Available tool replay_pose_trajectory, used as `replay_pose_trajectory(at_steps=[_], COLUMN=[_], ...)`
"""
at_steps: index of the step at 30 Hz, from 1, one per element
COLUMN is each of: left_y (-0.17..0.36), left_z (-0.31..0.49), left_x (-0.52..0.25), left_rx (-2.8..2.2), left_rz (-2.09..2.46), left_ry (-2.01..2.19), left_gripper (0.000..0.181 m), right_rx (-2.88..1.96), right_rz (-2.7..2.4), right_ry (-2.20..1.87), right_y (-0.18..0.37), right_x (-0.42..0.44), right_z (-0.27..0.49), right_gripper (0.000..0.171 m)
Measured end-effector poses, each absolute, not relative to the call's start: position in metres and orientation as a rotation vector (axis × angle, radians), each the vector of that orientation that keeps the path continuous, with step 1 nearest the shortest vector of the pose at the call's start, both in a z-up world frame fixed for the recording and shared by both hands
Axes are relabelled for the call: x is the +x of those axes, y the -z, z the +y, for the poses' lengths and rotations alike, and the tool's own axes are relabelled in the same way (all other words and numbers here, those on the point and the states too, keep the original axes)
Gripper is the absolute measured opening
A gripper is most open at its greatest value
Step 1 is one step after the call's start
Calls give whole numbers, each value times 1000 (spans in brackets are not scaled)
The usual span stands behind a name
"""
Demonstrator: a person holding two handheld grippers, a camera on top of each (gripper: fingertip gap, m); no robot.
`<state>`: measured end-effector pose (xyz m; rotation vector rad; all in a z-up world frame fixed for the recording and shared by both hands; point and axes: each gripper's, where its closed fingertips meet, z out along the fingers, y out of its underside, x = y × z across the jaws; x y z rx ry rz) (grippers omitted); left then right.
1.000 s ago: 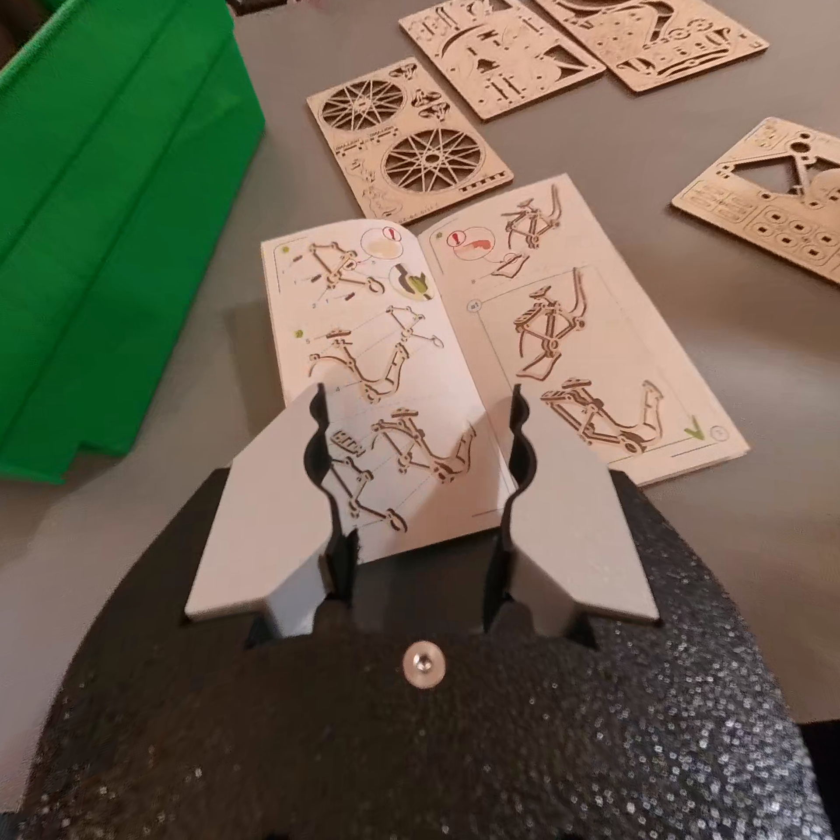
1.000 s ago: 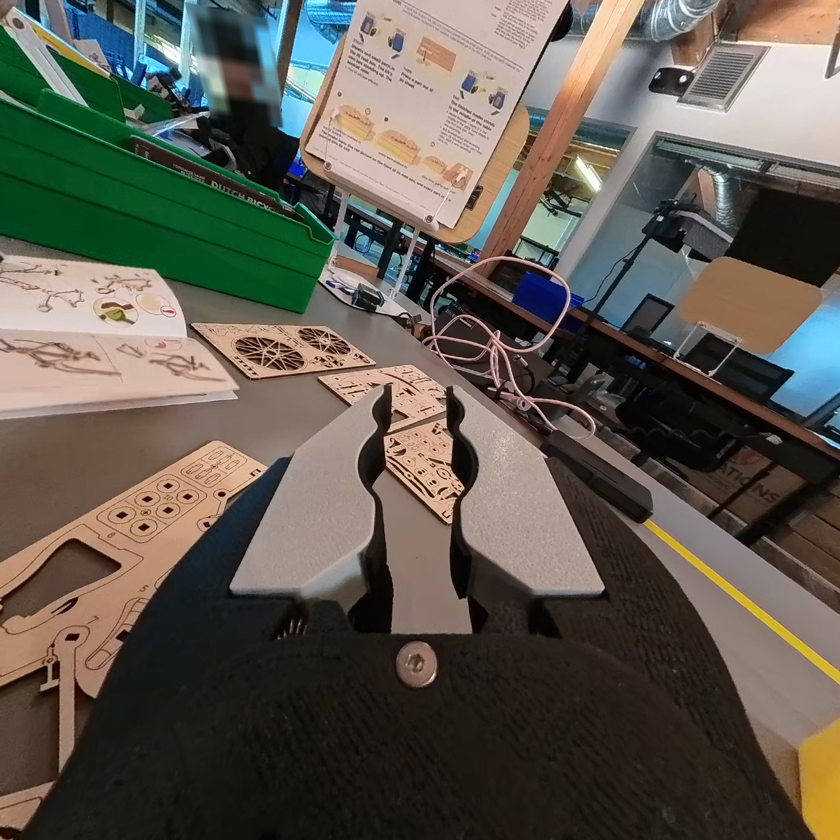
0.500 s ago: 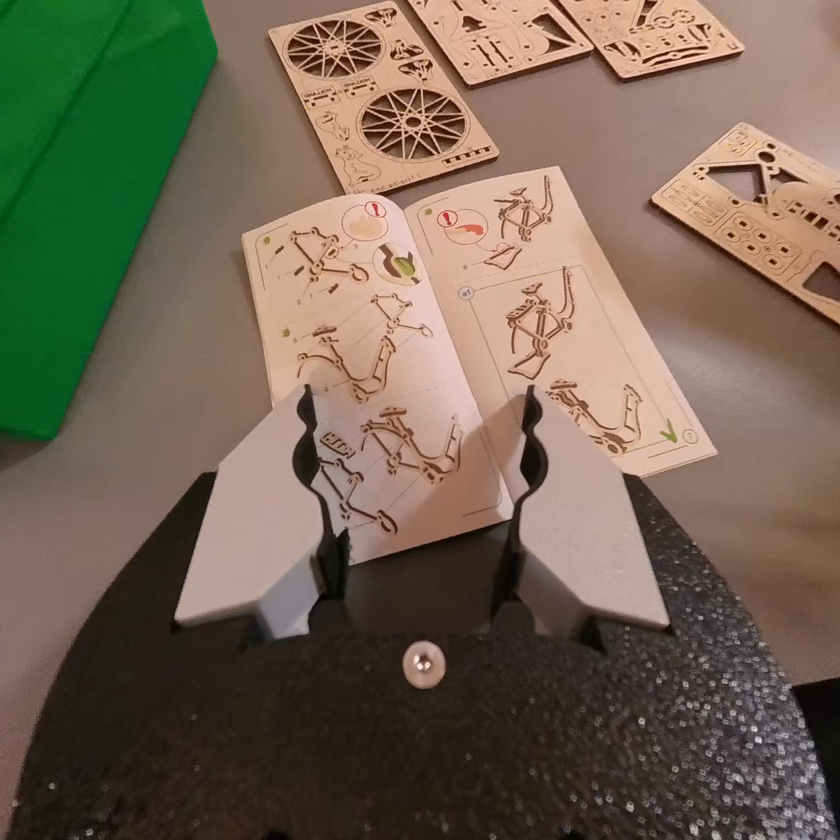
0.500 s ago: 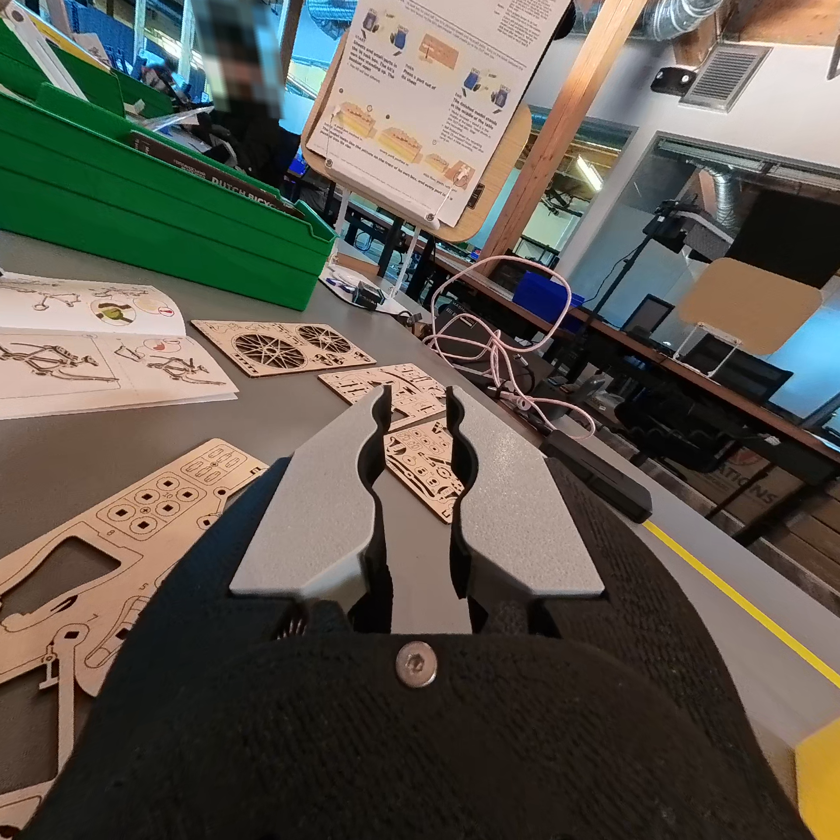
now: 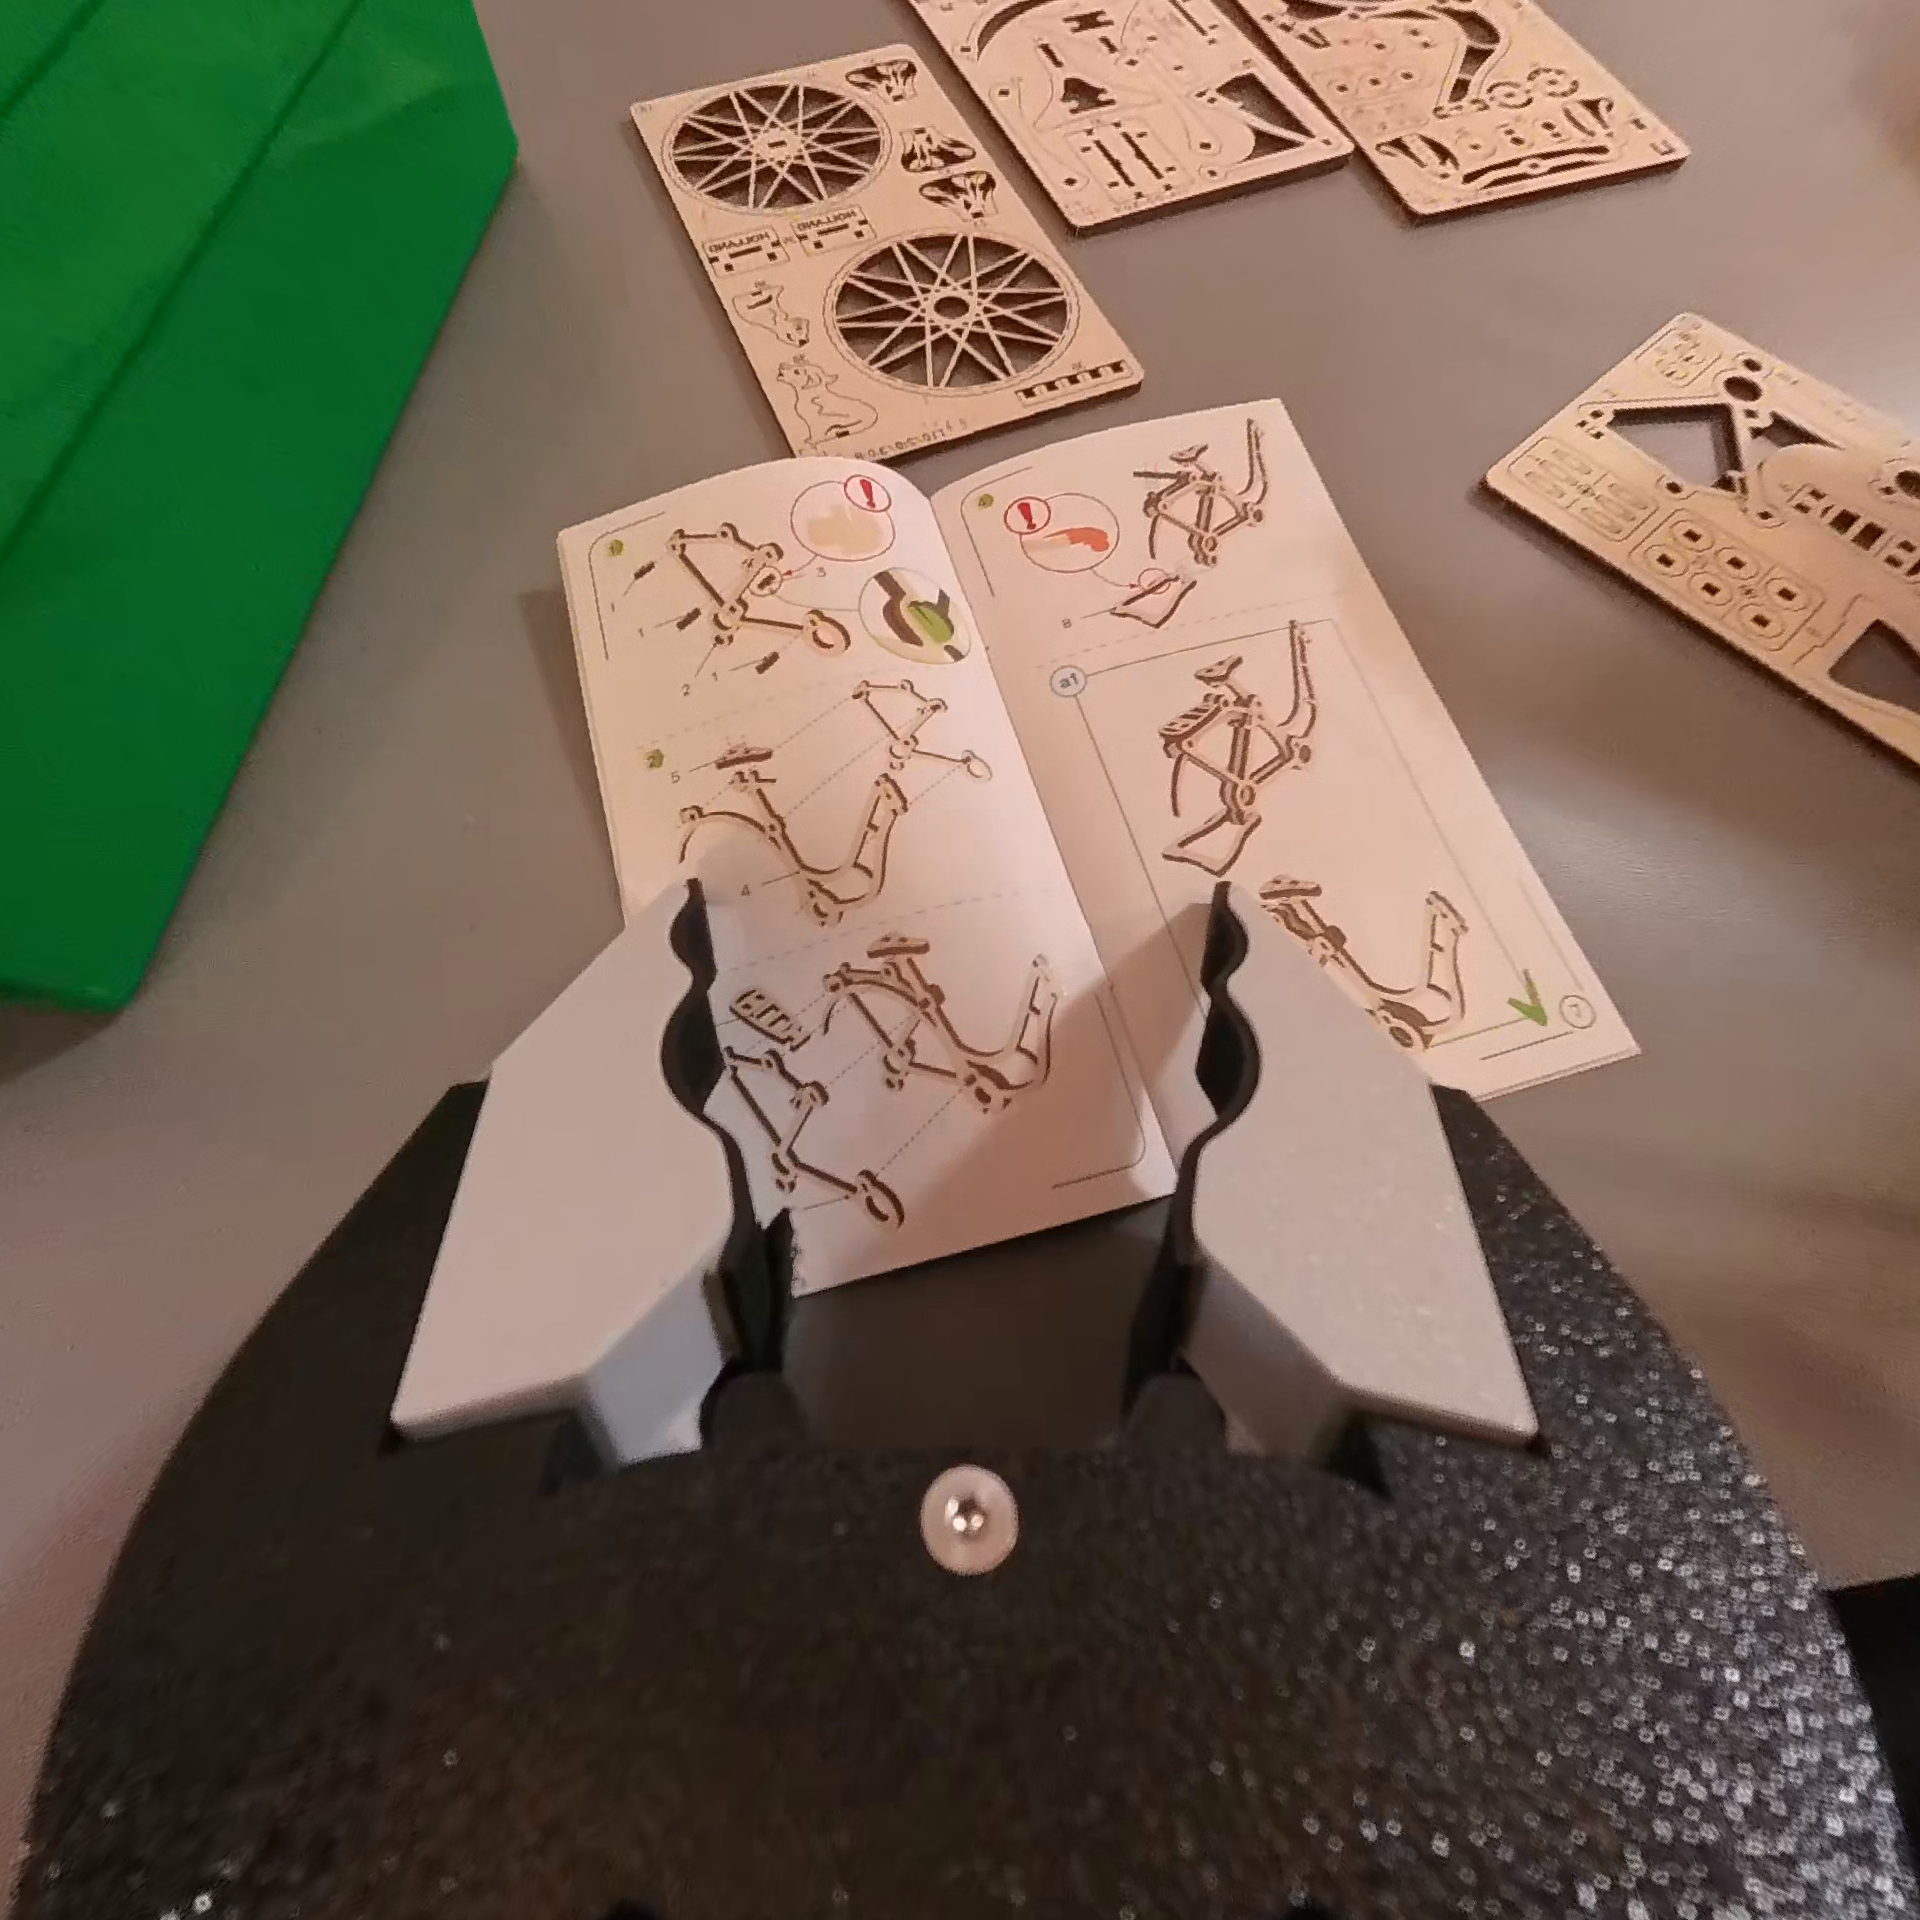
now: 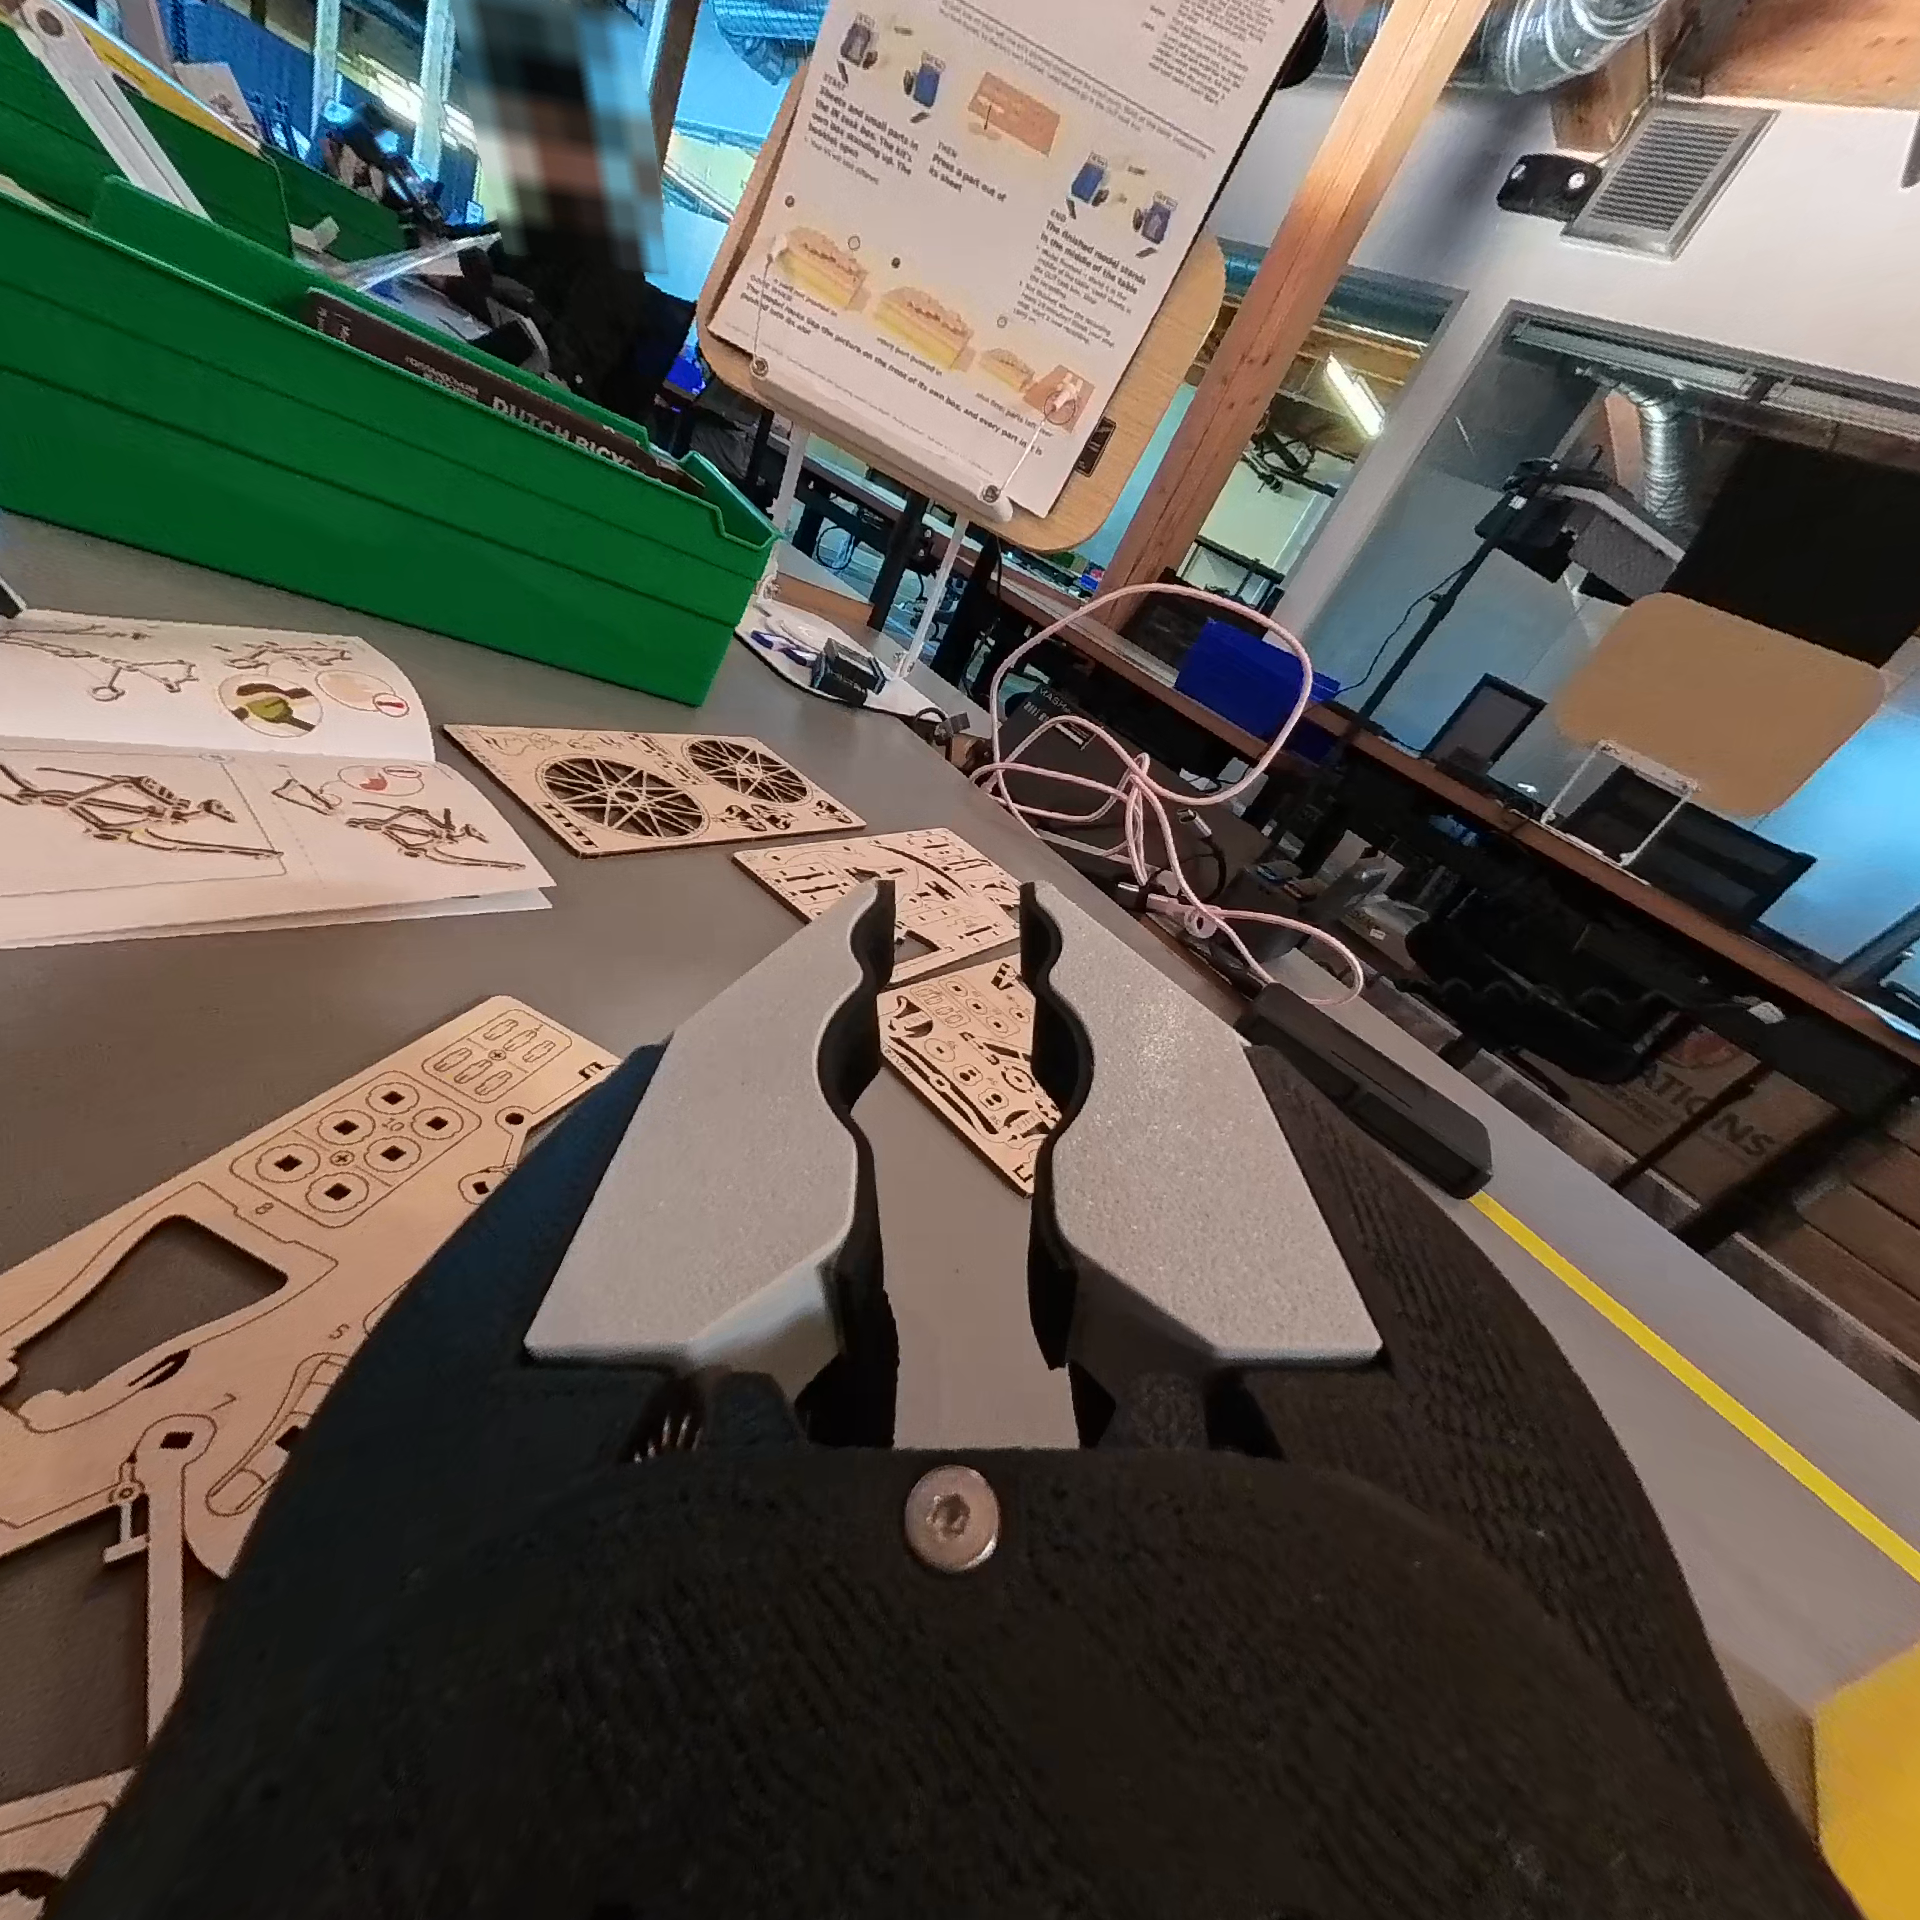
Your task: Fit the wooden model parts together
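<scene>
no parts joined yet, sheets lie flat ahead of both claws

the wooden model parts are found as flat laser-cut sheets on the grey table (image 5: 1351, 343). most pieces sit uncut in their frames, though the frame sheet (image 6: 187, 1278) just left of the right gripper (image 6: 956, 904) shows empty cut-outs, so a few pieces appear to be out already. no loose piece or assembled part can be seen in either view. the fitting itself is judged as not begun: nearly all pieces are left to be pressed out and joined.

the wheel sheet (image 5: 883, 260) lies straight ahead of the left gripper (image 5: 956, 894), beyond the open instruction booklet (image 5: 1039, 779); its long axis runs away from the claw, tilted a little to the right, with the two wheels in line along it. two more sheets (image 5: 1299, 94) lie farther ahead and to the right, long sides set much the same. the frame sheet (image 5: 1714, 540) lies ahead-right of the left claw, its long axis slanted across the view.

the left claw is held wide apart over the near edge of the booklet, nothing between its fingers. the right claw is held narrowly apart and empty, low over the table, with one small sheet (image 6: 966, 1070) seen through its gap. a green bin (image 5: 208, 416) stands ahead-left of the left claw.
</scene>
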<state>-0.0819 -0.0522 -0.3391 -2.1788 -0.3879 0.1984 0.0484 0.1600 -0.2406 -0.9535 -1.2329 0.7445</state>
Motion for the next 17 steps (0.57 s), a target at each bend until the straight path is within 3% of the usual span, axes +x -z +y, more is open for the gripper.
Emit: replay_pose_trajectory(at_steps=[11,17], left_y=[339,339], left_z=[-51,-53], left_x=[-79,-81], left_rx=[-2176,-2170], left_rz=[-366,-392], left_ry=[-188,-197], left_gripper=[97,114], right_rx=[-950,-950], right_rz=[-1240,-1238], right_ry=[-739,-741], right_y=[241,241], right_x=[48,48], right_z=[159,159], right_gripper=[22,22])
